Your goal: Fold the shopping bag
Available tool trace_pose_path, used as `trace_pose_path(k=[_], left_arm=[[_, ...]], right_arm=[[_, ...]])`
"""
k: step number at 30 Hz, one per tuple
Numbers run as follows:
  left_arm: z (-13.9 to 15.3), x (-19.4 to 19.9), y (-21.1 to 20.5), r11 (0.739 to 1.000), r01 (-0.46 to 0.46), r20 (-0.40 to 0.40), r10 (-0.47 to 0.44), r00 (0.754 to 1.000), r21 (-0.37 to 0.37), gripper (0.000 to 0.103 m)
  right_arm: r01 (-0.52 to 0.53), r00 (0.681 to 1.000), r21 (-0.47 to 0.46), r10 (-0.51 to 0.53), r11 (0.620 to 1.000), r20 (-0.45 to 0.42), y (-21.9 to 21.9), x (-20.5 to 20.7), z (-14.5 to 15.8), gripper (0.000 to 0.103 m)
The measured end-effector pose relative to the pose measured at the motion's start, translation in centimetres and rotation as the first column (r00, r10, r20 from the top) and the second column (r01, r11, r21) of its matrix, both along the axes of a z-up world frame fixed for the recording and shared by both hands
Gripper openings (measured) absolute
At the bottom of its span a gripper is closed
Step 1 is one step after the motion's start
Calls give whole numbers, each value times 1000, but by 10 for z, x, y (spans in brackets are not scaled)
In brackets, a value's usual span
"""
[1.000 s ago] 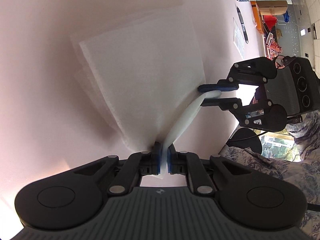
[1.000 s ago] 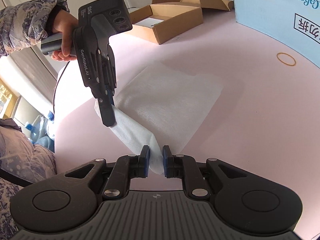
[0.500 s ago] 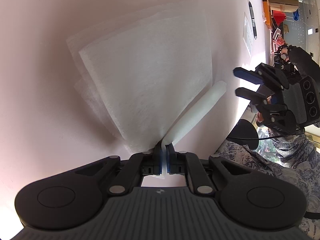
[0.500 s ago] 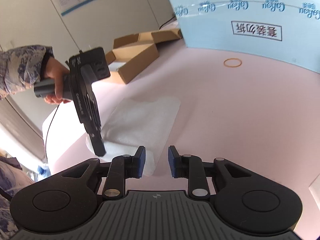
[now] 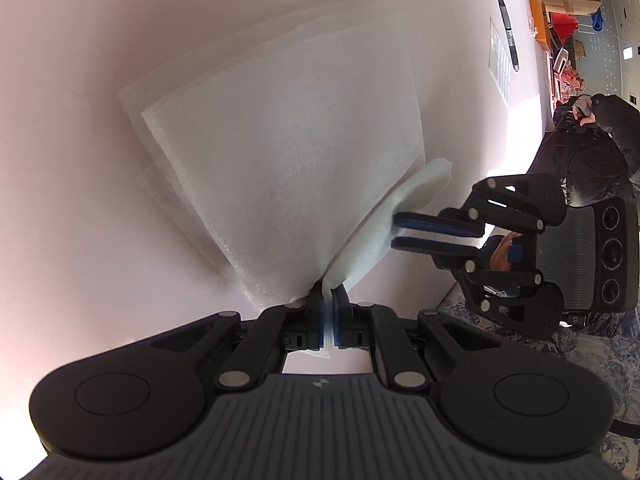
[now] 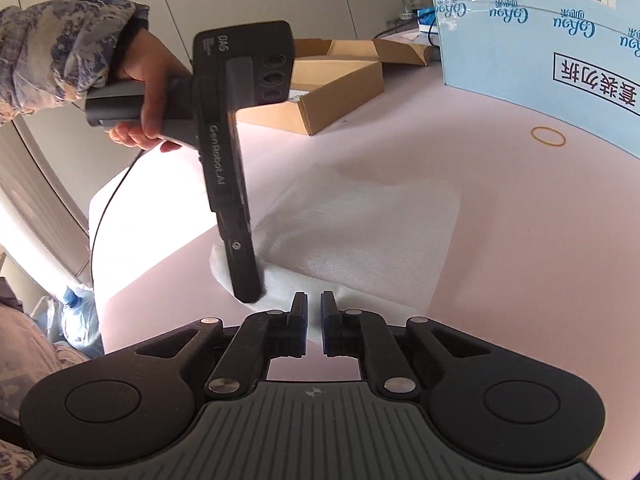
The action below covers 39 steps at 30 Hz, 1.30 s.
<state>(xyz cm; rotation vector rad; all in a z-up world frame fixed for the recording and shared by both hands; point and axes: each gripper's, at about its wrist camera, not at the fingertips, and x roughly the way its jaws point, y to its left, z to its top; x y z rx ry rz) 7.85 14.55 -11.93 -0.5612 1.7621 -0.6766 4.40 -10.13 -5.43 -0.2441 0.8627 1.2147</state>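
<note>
Pink table (image 6: 500, 240) fills both views. White shopping bag (image 5: 288, 152) lies flat mid-table, folded, near corner lifted at 6 o'clock in left wrist view. Left hand (image 6: 148, 84), patterned sleeve, grips handle, tool angled steeply down. Left gripper (image 5: 329, 304) fingers together, clamped on bag corner. Right gripper (image 5: 394, 231) enters from 3 o'clock, fingers pinched on bag's loose strip.

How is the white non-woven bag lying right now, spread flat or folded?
Folded: the white non-woven shopping bag lies as a stacked square on the pink table, with offset layer edges showing along its left side.
</note>
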Motion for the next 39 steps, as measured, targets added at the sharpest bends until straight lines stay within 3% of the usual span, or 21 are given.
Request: trace_pose_path(k=[9, 14, 16, 18, 19, 20, 21, 23, 25, 26, 27, 28, 29, 32, 34, 36, 39], left_arm=[[2, -14, 14, 996, -87, 49, 88, 995, -24, 6], [6, -41, 34, 973, -212, 120, 221, 968, -87, 11], [16, -58, 41, 956, -263, 190, 285, 940, -133, 31], [31, -74, 37, 935, -303, 273, 345, 898, -184, 78], [41, -83, 35, 922, -331, 322, 381, 867, -200, 79], [51, -92, 35, 906, -365, 368, 421, 829, -216, 79], [62, -103, 37, 881, -412, 417, 473, 776, -231, 78], [84, -124, 34, 821, -506, 513, 565, 646, -266, 72], [93, -136, 26, 787, -538, 553, 604, 574, -302, 59], [95, -140, 21, 772, -549, 562, 621, 545, -320, 42], [92, -142, 11, 762, -561, 563, 631, 534, -323, 17], [87, -142, 1, 757, -579, 569, 631, 527, -302, 4], [80, -140, -6, 751, -594, 568, 633, 526, -287, 0], [54, -134, -24, 735, -620, 528, 655, 541, -276, 0], [47, -129, -36, 750, -605, 528, 639, 559, -268, 0], [48, -125, -45, 780, -594, 578, 581, 573, -196, 0], [44, -123, -41, 774, -616, 592, 567, 573, -145, 0]], right_arm=[[111, 994, -9, -111, 994, -22, -22, 23, -5, 0], [121, 992, -16, -121, 992, 30, -19, 17, -8, 0], [128, 991, -22, -127, 992, 40, -17, 16, -9, 0], [130, 991, -23, -129, 991, 47, -16, 16, -10, 0], [129, 990, -24, -128, 991, 52, -15, 15, -10, 0], [129, 990, -25, -127, 991, 55, -15, 15, -10, 0], [127, 990, -27, -126, 992, 57, -15, 14, -10, 0], [123, 991, -32, -120, 992, 66, -14, 14, -10, 0], [116, 991, -38, -113, 993, 72, -13, 14, -10, 0], [112, 991, -41, -109, 993, 74, -13, 14, -10, 0], [109, 992, -43, -105, 993, 76, -13, 13, -10, 0], [102, 992, -48, -97, 994, 84, -12, 13, -9, 0], [94, 992, -53, -89, 994, 93, -11, 12, -9, 0], [75, 991, -68, -67, 995, 116, -9, 10, -8, 0], [66, 990, -73, -57, 995, 126, -9, 9, -8, 0], [66, 990, -72, -56, 995, 128, -9, 9, -8, 0], [71, 989, -67, -61, 995, 137, -10, 7, -8, 0]])
